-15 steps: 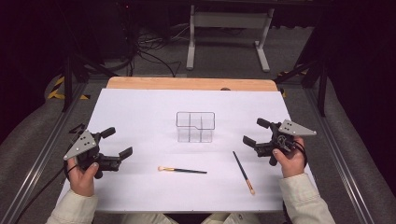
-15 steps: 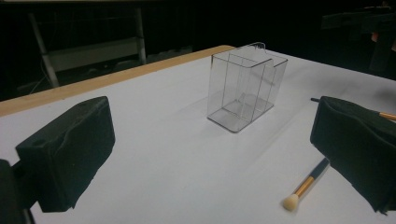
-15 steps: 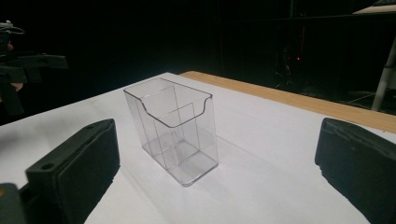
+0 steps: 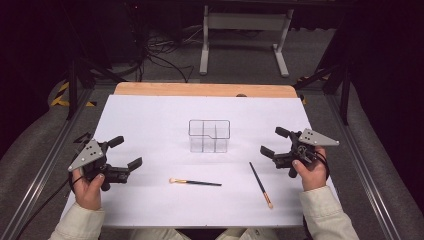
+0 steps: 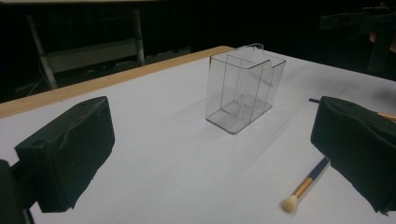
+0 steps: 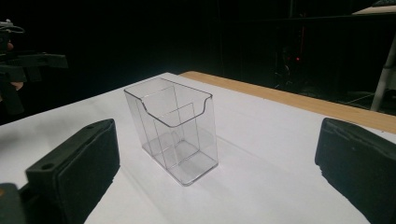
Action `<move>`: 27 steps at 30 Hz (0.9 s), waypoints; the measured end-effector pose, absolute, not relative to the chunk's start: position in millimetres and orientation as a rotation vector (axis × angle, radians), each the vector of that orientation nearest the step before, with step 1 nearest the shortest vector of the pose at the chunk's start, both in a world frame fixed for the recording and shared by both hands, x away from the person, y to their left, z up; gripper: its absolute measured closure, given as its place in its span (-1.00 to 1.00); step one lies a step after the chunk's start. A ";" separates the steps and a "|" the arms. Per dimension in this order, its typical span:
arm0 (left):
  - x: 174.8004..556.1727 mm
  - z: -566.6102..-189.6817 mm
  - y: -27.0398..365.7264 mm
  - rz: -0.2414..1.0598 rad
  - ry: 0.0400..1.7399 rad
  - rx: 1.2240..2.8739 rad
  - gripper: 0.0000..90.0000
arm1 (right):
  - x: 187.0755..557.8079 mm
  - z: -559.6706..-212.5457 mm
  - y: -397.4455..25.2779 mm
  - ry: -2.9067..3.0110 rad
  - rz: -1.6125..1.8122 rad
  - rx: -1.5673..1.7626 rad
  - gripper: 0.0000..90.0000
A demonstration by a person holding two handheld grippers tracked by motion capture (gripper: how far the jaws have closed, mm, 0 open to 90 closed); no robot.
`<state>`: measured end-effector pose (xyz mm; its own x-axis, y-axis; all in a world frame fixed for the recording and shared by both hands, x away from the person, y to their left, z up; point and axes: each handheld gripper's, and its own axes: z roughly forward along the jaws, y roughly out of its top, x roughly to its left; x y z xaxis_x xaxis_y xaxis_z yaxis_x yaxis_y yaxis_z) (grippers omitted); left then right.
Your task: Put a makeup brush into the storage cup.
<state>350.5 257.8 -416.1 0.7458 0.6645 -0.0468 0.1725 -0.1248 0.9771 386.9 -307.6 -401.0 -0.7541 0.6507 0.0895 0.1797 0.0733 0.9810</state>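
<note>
Nothing has shifted: left gripper (image 4: 122, 152) and right gripper (image 4: 274, 141) hover, jaws apart and empty, flanking two brushes (image 4: 194, 182) near a clear organizer (image 4: 209, 135) mid-table on white paper (image 4: 150, 115); cables (image 4: 165, 55) cross the dark floor beyond.

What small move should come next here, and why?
Probably lower the open right gripper onto the brush lying beside it. Both brushes lie flat on the white sheet, the clear organizer stands empty, and the left gripper is open too.
</note>
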 end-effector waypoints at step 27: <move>350.6 -415.8 258.8 0.484 0.671 1.675 -0.99 | 387.1 -402.3 -308.1 1.988 1.724 0.826 -1.00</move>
